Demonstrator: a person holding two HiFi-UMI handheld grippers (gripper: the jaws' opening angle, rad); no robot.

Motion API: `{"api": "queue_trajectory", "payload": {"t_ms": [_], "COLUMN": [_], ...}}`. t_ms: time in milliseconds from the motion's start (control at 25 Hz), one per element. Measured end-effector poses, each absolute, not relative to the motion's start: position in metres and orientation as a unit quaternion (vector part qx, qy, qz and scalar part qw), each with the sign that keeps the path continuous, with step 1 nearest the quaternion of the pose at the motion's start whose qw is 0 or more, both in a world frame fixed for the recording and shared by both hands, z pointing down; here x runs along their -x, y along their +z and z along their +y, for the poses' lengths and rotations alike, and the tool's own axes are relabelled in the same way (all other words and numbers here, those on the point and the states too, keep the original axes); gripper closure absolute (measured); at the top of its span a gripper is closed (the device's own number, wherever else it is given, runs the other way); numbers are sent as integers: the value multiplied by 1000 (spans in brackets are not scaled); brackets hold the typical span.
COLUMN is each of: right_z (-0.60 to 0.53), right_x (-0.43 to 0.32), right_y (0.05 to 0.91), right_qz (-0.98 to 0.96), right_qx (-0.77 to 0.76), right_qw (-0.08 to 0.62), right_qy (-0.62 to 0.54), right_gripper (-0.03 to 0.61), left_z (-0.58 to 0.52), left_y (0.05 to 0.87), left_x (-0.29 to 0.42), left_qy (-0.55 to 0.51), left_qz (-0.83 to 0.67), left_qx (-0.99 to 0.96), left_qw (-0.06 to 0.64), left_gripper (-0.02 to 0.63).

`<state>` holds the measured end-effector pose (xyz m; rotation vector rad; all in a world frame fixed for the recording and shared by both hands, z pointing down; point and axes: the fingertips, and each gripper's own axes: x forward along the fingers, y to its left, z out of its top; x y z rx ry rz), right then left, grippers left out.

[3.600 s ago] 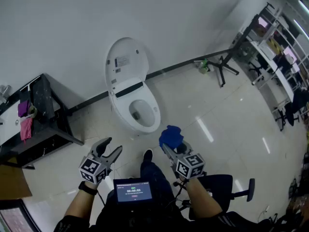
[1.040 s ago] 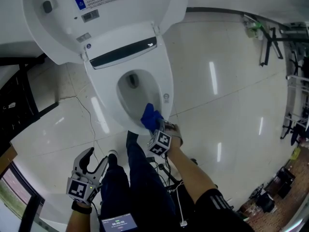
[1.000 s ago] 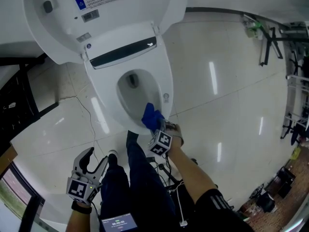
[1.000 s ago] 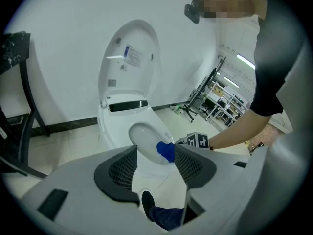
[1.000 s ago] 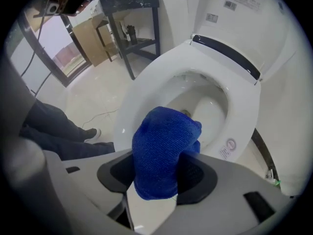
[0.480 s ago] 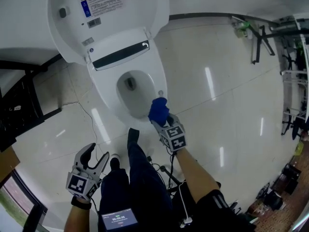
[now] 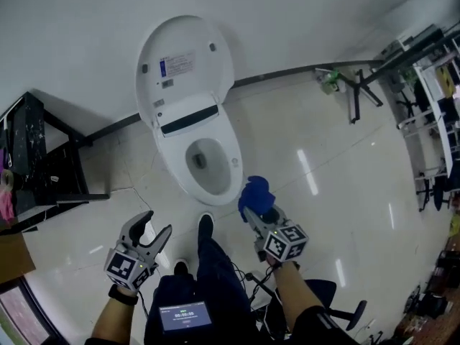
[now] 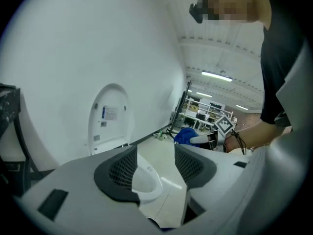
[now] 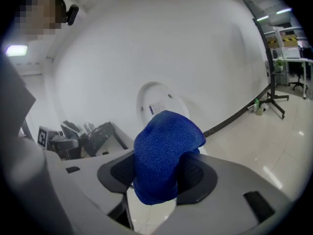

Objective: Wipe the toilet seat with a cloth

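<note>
A white toilet (image 7: pixel 192 146) stands against the wall with its lid (image 7: pixel 183 62) raised and its seat (image 7: pixel 228 171) down around the bowl. My right gripper (image 7: pixel 253 208) is shut on a bunched blue cloth (image 7: pixel 254 195), held in the air just right of the toilet's front, off the seat. In the right gripper view the blue cloth (image 9: pixel 164 155) fills the gap between the jaws. My left gripper (image 7: pixel 152 231) hangs open and empty at the lower left, well short of the toilet (image 8: pixel 146 178).
A dark table (image 7: pixel 39 164) stands left of the toilet. A black stand (image 7: pixel 353 88) and shelving (image 7: pixel 431 99) sit at the right. My shoe (image 7: pixel 205 225) is on the glossy floor just before the toilet. A small screen (image 7: pixel 184 316) is at my waist.
The right gripper has lifted the blue cloth off the seat's front right rim and drawn back. The head has pulled away, so the toilet looks smaller. The left gripper stays open and low.
</note>
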<state>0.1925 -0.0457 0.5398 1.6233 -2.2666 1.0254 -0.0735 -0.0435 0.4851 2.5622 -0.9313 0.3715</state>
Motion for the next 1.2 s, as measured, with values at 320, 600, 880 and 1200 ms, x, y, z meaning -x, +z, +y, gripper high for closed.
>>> {"api": "queue_trajectory", "payload": {"t_ms": [320,600,880,1200], "right_z": [77,179,237,258], "right_x": [-131,-63,-12,-35], "right_y": [398,334,311,280], "right_qz": [-768,-786,-807,-819], "right_qx": [-572,-558,-528,-535], "right_qw": [6,-20,-11,-7], "right_qy": [287,265,266,206], "right_gripper": [341,341,341,348], "left_z": [61,136,180,202], "left_y": [392,358,328,289], "left_x": [114,154,155,143], "left_qy": [95,63,57,46], "left_qz": [-287,-283,-269,-273], "left_qx": [-941,-942,-948,-951], "left_qw": [154,168,162,139], "left_gripper": [368,368,368,368]}}
